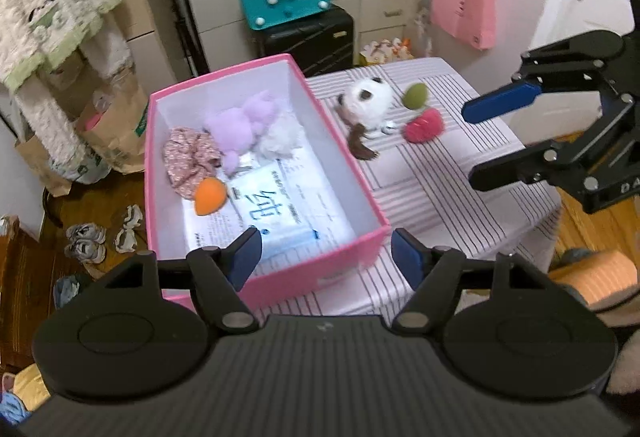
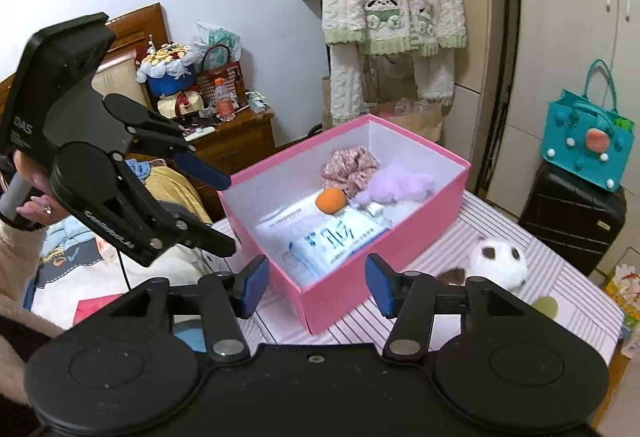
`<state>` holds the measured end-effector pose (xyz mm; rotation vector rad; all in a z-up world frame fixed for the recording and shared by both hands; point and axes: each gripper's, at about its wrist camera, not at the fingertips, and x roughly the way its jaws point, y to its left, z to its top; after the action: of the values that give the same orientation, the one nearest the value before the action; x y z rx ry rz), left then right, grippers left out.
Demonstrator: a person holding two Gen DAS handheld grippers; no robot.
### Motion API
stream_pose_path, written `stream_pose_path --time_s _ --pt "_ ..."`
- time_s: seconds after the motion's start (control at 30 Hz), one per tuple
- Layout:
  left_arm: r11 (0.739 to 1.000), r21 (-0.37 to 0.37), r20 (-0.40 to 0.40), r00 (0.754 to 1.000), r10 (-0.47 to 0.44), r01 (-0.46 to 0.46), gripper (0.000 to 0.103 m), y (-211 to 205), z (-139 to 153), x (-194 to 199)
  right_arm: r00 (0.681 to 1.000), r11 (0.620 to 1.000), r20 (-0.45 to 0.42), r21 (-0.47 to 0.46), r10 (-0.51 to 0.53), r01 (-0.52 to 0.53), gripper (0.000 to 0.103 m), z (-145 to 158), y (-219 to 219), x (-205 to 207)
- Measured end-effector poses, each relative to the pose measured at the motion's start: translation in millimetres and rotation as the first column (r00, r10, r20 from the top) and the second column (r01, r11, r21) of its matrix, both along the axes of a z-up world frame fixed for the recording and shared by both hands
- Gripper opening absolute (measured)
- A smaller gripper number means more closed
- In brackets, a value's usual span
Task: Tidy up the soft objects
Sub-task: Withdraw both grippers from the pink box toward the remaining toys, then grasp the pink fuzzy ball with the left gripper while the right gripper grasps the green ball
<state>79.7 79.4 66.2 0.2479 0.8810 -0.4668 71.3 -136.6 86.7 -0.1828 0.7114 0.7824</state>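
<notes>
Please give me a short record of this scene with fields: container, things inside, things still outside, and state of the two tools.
container: pink box, open, on the striped tablecloth
inside: floral scrunchie, purple plush, white fluffy item, orange sponge, wipes pack
outside: panda plush, green sponge, red sponge
left tool: open, empty
right tool: open, empty

Worktop (image 1: 432, 193) is covered in a white cloth with purple stripes. Directly on it: an open pink box (image 1: 320, 261) at its left side; beside the box, a white-and-brown plush toy (image 1: 366, 101), a green egg-shaped sponge (image 1: 414, 95) and a red sponge (image 1: 424, 125), close together.
</notes>
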Motion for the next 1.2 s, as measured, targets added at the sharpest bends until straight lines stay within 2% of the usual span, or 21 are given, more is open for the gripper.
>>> stream_pose_path --time_s 0.37,0.53,0.8,0.93,1.07,1.2 --pt "0.994 0.028 -0.044 0.994 -0.101 0.103 0.072 -42.0 -21.3 -22.6 0.996 0.997 -0.041 -0.02 -0.079 0.078 0.065 -35.6 -45.2 -23.1" --pt "0.989 0.019 -0.067 0.987 -0.145 0.147 0.072 -66.1 -32.3 -23.5 0.992 0.994 -0.06 -0.014 -0.113 0.112 0.066 -49.2 -68.7 -25.4" --pt "0.977 -0.053 -0.033 0.978 -0.208 0.206 0.072 -95.4 -45.4 -19.7 0.979 0.983 -0.098 -0.069 -0.177 0.17 0.066 -72.0 -101.1 -11.6" --pt "0.972 -0.087 -0.015 0.975 -0.223 0.221 0.072 -108.7 -51.0 -11.9 0.976 0.979 -0.094 -0.067 -0.197 0.192 0.066 -85.6 -119.2 -4.8" --pt "0.97 -0.096 0.004 0.974 -0.225 0.225 0.072 -124.4 -59.3 -3.1 0.971 0.976 -0.104 -0.05 -0.217 0.213 0.066 -99.1 -137.7 6.4" --pt "0.97 -0.103 0.007 0.975 -0.221 0.22 0.072 -140.9 -70.7 10.4 0.972 0.975 -0.077 -0.047 -0.221 0.218 0.066 -111.3 -153.5 15.9"
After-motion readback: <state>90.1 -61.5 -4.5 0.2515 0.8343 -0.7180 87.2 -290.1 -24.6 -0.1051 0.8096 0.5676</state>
